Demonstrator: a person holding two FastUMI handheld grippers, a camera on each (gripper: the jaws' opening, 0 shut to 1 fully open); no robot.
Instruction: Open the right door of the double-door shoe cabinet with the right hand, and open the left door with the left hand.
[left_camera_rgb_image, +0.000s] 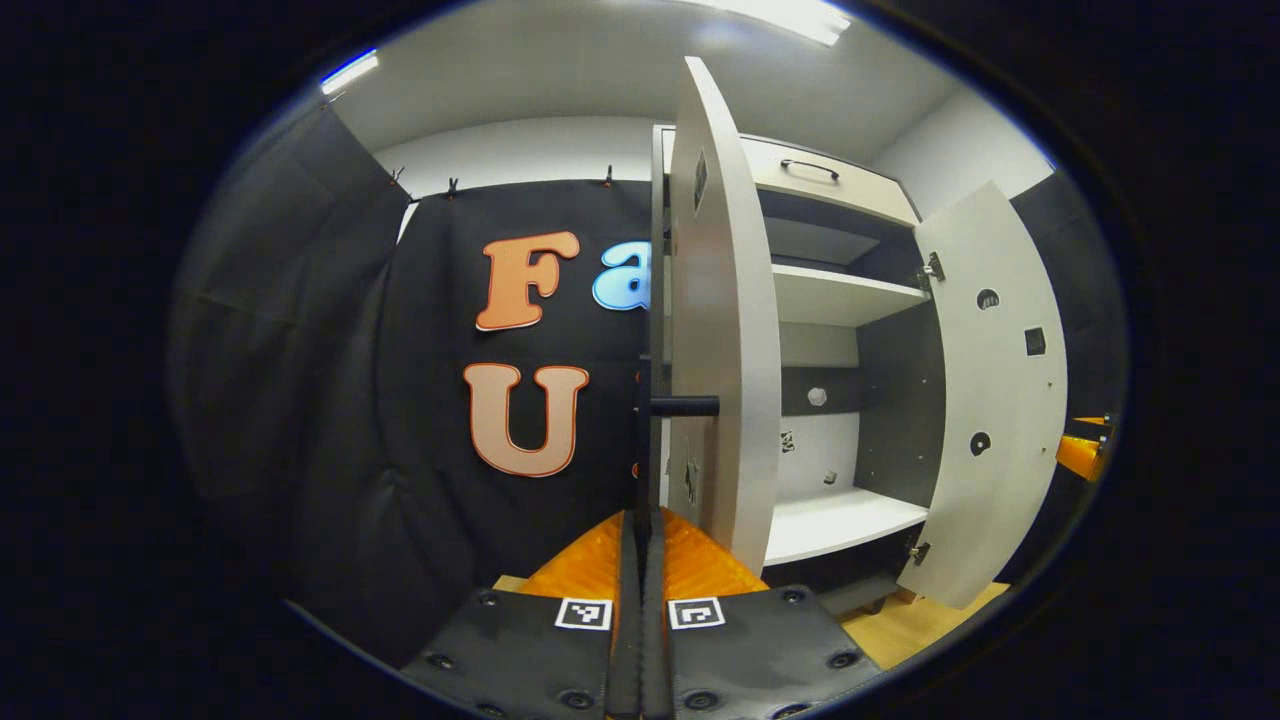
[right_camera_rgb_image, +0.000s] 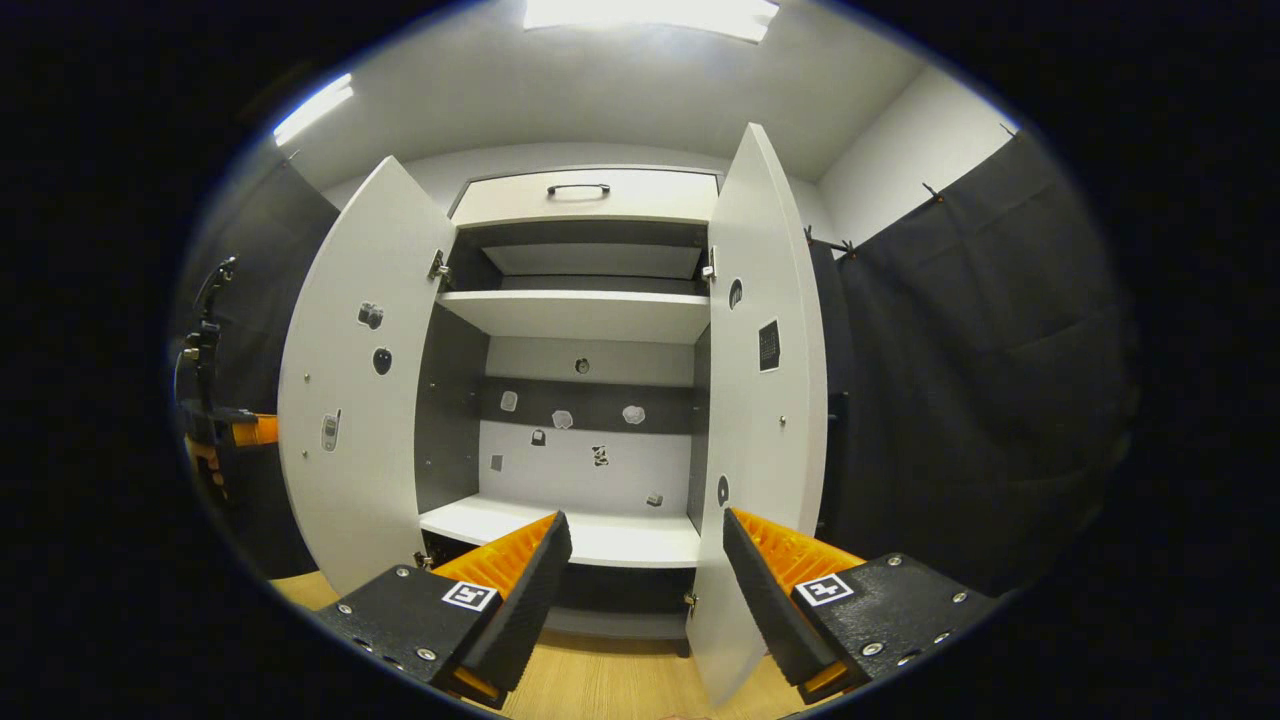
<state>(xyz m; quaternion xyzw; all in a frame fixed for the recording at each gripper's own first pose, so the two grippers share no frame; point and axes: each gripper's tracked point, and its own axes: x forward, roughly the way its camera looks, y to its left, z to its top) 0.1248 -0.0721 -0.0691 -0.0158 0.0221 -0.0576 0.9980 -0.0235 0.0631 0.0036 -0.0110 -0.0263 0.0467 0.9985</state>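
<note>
Shoe cabinet wide open, both doors swung out.
Left door edge-on just beyond left gripper, jaws clenched on its handle. Right door dead ahead between released jaws of right gripper, untouched.

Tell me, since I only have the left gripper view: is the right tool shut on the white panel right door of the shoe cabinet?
Observer: No. The right tool is open, and the white panel right door has its lower edge in the gap, close to one finger.
Operator: And how does my left door look from that side?
Observer: The white panel left door stands wide open, with its inner face and hinges towards the right gripper view.
</note>
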